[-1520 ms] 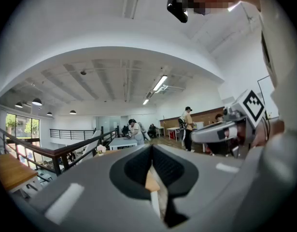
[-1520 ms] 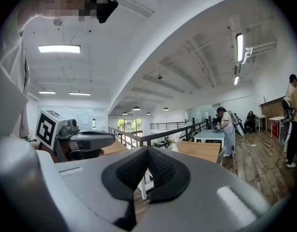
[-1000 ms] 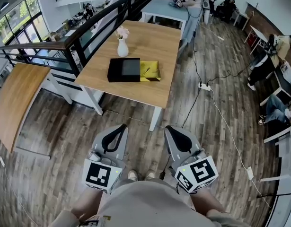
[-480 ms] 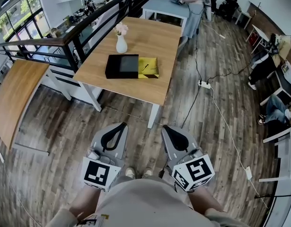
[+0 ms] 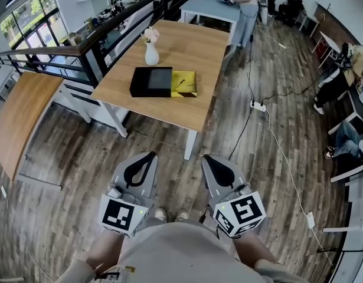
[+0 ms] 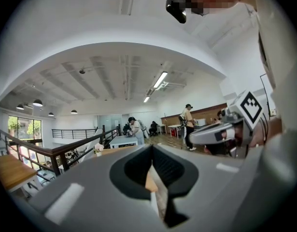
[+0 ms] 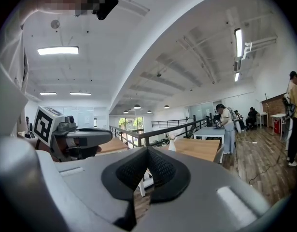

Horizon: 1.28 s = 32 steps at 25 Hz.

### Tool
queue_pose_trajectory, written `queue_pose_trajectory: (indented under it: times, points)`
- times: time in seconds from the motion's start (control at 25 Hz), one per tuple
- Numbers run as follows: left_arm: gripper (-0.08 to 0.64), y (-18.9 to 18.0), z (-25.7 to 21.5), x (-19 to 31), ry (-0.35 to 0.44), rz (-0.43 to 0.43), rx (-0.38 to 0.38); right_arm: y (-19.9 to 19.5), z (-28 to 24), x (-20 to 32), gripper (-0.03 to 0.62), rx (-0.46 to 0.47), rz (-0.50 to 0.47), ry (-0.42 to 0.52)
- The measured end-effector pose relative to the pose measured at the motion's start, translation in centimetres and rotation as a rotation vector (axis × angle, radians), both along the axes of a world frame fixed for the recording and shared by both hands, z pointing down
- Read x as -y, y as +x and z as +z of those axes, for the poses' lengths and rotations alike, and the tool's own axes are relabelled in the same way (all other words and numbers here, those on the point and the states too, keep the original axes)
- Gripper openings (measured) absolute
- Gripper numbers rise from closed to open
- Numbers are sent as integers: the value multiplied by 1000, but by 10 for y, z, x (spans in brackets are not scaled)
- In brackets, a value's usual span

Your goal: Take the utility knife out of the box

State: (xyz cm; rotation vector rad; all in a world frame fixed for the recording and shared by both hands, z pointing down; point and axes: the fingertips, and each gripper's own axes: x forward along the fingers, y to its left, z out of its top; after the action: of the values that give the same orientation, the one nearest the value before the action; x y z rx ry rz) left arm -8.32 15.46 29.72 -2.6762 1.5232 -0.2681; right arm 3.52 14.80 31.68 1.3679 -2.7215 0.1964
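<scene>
Knife: a thin dark sliver inside the yellow box, lying slantwise, too small for detail. Box open, touching what seems a black lid at its left in the head view. Both on the table, near a vase.

Left gripper and right gripper: held low by the person's waist, over the floor, well apart from the table. Jaws pressed together on both, nothing between them.

Likely handling: light, stiff, hard-shelled, probably smooth enough to slip between the pads. Not fragile, though possibly a blade at one end. Best taken across the middle of the body, jaws closing on its two long sides, clear of either tip. Box walls close around it, so little room sideways; better to come from above. Box itself probably light, apt to slide or lift with the knife; worth steadying by a wall with the other gripper.
</scene>
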Motion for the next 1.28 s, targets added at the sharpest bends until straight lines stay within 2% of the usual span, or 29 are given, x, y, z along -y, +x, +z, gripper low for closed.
queue_pose_trajectory:
  times: [0.36, 0.48, 0.84, 1.28]
  points:
    - [2, 34, 2, 11, 9, -21, -15, 32, 2, 14, 1, 20, -17, 20]
    - [2, 39, 2, 13, 17, -17, 5, 38, 4, 19, 1, 26, -15, 14]
    - [2, 34, -1, 30, 50, -37, -26, 37, 10, 32, 0, 18, -31, 14]
    - [2, 23, 23, 78, 32, -30, -46, 22, 33, 75, 2, -7, -34, -1]
